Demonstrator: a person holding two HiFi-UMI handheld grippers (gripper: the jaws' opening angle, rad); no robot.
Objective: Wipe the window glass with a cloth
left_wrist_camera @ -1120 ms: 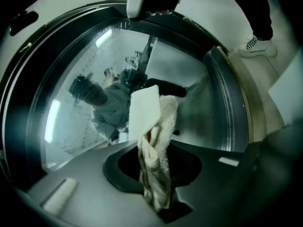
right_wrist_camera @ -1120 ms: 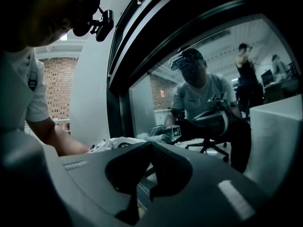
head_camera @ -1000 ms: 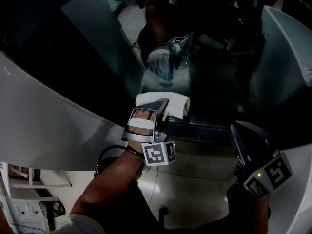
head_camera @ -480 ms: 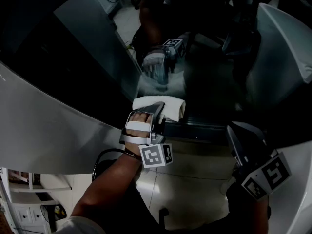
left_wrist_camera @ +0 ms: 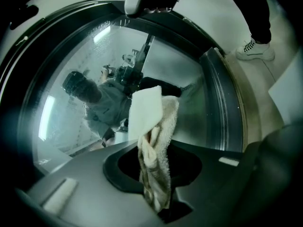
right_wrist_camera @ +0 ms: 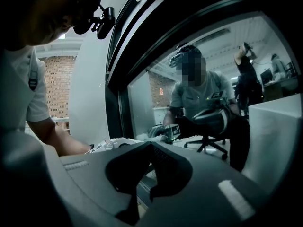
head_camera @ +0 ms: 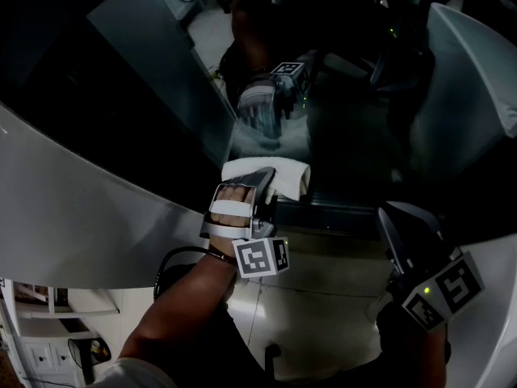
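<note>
Moved: against a second ago, my left tongs (head_camera: pixel 266 181) and the cloth (head_camera: pixel 289 176) have slid a touch toward 9 o'clock along the glass. My right tongs (head_camera: pixel 394 221) sit about where they were.
Count: one cloth, one pane of window glass (head_camera: pixel 355 136), two tongs and two marker cubes, one on each tongs.
Left tongs: the jaws are closed tight on the white cloth. The left gripper view shows the bunched end pinched between them and the flat folded end standing up toward 12 o'clock.
Cloth: in the head view it lies just to 12 o'clock of centre, pressed against the lower part of the window glass, where it meets its own dim reflection. The dark lower window frame (head_camera: pixel 339 215) runs just beside it at 5 o'clock.
Right tongs: the jaws are drawn together with nothing between them. They hang at 4 o'clock in the head view, well apart from the cloth, with the tips toward the frame. I cannot tell whether they touch it.
Marker cubes: the left cube (head_camera: pixel 261 257) is at 6 o'clock of the cloth. The right cube (head_camera: pixel 444 289) is at 4 o'clock of the view.
Reflection: the glass mirrors my left tongs at 12 o'clock of the cloth.
</note>
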